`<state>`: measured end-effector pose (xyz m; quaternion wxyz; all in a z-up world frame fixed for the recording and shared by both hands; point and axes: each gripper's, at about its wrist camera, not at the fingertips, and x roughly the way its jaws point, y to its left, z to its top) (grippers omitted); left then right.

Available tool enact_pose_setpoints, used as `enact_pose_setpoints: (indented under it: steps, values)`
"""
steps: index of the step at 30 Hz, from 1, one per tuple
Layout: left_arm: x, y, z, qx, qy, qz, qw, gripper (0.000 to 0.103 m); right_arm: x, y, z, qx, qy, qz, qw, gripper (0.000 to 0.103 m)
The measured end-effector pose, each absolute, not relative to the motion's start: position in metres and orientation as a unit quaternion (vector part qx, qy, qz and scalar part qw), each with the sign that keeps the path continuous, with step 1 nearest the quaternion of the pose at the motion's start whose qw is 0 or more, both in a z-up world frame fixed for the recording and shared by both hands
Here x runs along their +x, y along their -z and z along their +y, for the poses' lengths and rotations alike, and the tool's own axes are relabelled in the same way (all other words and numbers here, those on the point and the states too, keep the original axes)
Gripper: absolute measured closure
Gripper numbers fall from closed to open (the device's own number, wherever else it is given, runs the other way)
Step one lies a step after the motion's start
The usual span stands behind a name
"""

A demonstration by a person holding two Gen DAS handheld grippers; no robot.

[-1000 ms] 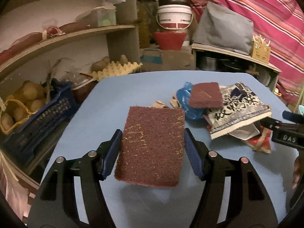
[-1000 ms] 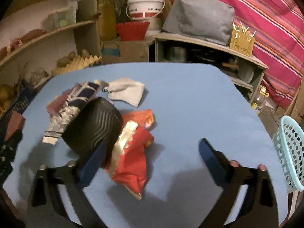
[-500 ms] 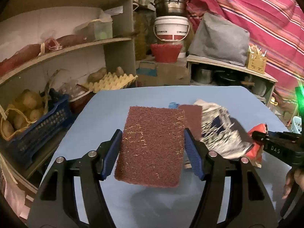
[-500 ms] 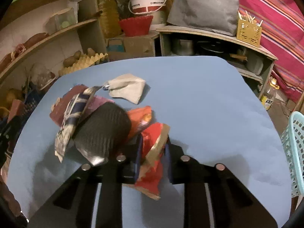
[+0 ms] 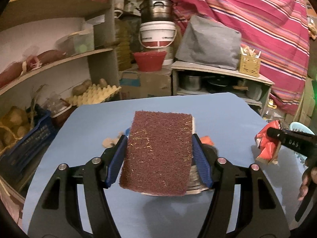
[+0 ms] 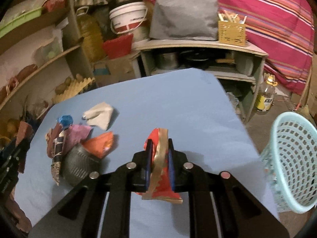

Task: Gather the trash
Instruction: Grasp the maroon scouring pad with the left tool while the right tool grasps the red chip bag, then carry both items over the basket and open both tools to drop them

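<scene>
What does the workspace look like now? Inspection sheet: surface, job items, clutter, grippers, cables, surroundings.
Surface: blue table, mostly bare on its right half.
Job's things: red wrapper and scouring pad, both held; laundry basket beside the table's right edge.
Clutter: pile at left of orange wrapper, black pouch, patterned packet, pink scrap, blue foil, white scrap.
Grippers: right gripper has just closed and is shut on the red wrapper; left gripper grips the scouring pad by its sides.
Cables: nothing seen.
Surroundings: shelves, egg tray, bucket, striped cloth.
</scene>
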<state>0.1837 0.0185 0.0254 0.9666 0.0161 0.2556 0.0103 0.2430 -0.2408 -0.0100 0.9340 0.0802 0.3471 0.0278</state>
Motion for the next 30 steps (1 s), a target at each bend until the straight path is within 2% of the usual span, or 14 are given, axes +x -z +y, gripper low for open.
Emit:
enact_pose_setpoints:
  steps: [18,30]
  values:
    - [0.206,-0.026,-0.089,0.032,0.048,0.270,0.961,0.040,0.213,-0.017,-0.365,0.077,0.041,0.299,0.950,0.088]
    - [0.211,-0.037,-0.227,0.040,0.137,0.252,0.957,0.040,0.181,-0.024,-0.483,0.118,0.104,0.257,0.953,0.088]
